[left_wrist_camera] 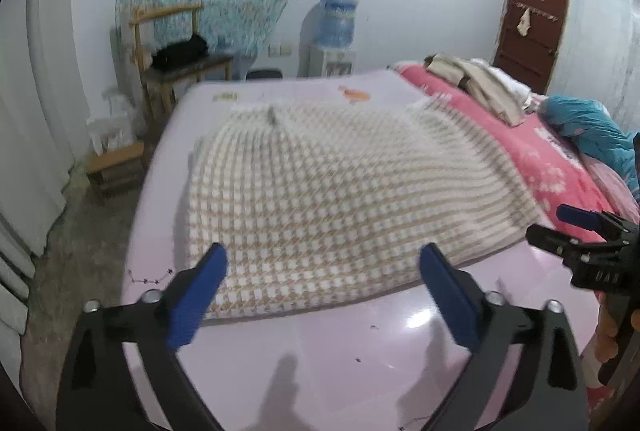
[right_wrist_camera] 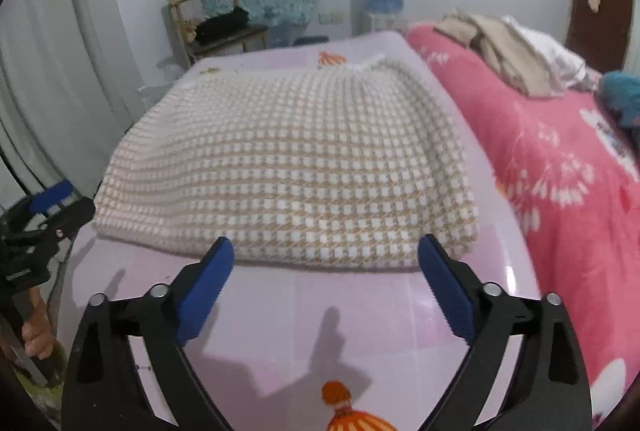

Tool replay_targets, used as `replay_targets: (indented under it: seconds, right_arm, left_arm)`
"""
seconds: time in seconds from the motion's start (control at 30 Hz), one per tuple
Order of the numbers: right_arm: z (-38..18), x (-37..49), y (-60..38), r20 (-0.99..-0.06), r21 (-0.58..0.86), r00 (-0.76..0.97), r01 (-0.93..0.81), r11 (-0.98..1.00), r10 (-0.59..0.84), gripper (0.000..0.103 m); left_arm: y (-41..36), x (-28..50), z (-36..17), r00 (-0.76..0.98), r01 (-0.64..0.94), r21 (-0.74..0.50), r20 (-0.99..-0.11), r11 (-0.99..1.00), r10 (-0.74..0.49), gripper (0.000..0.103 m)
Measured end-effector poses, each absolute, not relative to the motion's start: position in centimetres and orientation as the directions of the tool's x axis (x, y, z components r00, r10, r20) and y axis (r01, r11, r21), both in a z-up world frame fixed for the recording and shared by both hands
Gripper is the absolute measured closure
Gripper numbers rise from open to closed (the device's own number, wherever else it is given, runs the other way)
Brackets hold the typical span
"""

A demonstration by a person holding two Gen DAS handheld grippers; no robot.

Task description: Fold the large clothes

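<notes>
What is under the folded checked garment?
The checked garment lies on a glossy pink table, which shows around its near and far edges. The table part beneath it is covered, so anything there cannot be seen.

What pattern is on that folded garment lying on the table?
A white-and-tan houndstooth check on the folded garment, clearest in the right wrist view.

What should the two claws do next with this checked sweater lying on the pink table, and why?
Probably bring both down onto the near hem. The checked sweater lies flat on the pink table, while the left claw and right claw stand open and empty just short of that edge, so another fold seems likely.
</notes>
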State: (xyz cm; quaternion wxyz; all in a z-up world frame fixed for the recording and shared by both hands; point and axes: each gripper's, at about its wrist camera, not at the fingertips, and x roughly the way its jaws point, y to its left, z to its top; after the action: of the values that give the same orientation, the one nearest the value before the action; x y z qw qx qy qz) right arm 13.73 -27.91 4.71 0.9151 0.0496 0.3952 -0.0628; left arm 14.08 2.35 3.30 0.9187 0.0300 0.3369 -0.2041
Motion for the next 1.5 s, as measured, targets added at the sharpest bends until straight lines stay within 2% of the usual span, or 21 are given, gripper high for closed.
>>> replay_targets:
  seconds: [0.37, 0.47, 0.7, 0.83, 1.03, 1.2, 1.5]
  right_arm:
    - [8.5, 9.9, -26.5, -0.631, -0.088, 0.738, 0.24, 0.967, -0.241, 0.008]
    - [8.6, 9.0, -26.0, -0.62, -0.104, 0.74, 0.251, 0.962, -0.26, 0.008]
    - [8.2, 8.5, -24.9, -0.611, -0.12, 0.74, 0.262, 0.957, -0.28, 0.008]
    - [8.2, 8.9, -24.7, -0.635, -0.094, 0.73, 0.251, 0.963, -0.252, 0.008]
    - [7.5, 9.7, -25.7, -0.703, 0.033, 0.692, 0.266, 0.963, -0.166, 0.008]
    - [6.3, 10.6, -26.0, -0.751, 0.034, 0.642, 0.266, 0.963, -0.151, 0.008]
    - [5.3, 11.4, -26.5, -0.789, 0.051, 0.602, 0.264, 0.963, -0.123, 0.008]
  left_arm:
    - [1.7, 10.9, 6.2, 0.765, 0.326, -0.032, -0.578, 0.945, -0.283, 0.005]
    - [1.1, 10.3, 6.0, 0.789, 0.246, 0.049, -0.591, 0.968, -0.17, 0.005]
    - [0.7, 8.7, 5.2, 0.768, 0.183, 0.034, -0.629, 0.983, -0.121, 0.005]
    - [0.5, 9.0, 4.7, 0.731, 0.171, 0.012, -0.672, 0.985, -0.118, 0.005]
    - [0.2, 10.2, 3.8, 0.692, 0.127, 0.009, -0.717, 0.992, -0.082, 0.005]
    - [0.0, 11.2, 2.5, 0.634, 0.09, 0.011, -0.772, 0.996, -0.049, 0.005]
    - [-0.4, 12.1, 2.0, 0.608, 0.076, 0.034, -0.793, 0.997, -0.019, 0.006]
